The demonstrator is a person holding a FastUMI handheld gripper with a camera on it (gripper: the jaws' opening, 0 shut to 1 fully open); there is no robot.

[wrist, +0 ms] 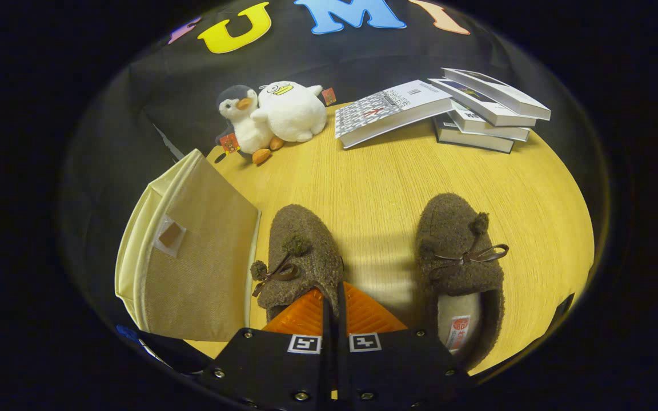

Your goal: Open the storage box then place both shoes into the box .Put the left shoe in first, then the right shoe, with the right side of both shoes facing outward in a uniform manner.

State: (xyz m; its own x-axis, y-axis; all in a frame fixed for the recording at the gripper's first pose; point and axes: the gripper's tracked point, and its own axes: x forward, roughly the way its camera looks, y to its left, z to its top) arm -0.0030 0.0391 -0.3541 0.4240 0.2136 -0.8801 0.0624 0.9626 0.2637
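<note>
On the desk: a wooden desk [374,182] is carrying everything, with the black cloth wall standing behind its far edge.
Gripper: the gripper [333,302] is sitting with its two fingers pressed together, no gap showing between them and nothing held; the fingertips are lying over the heel end of the left-hand shoe.
Markers: a small square black-and-white coded tag is sitting on each finger base; neither is carrying readable words.
Left-hand shoe [300,257]: a brown fuzzy slipper with a bow and pompoms is lying toe away, just beside the box, near the desk's near edge.
Right-hand shoe [457,257]: a matching slipper is lying well apart from the first, toe away; a red and white label is showing on its pale insole, too small to read.
Storage box [192,257]: a beige fabric box is standing at the desk's left edge, its lid closed, with a small brown tab in a clear pocket on top.
Plush toys: a penguin [243,123] and a white duck [292,111] are leaning together at the far edge, small red tags unreadable.
Books [477,111]: a loose stack is lying at the far right corner; cover printing is too blurred to read.
</note>
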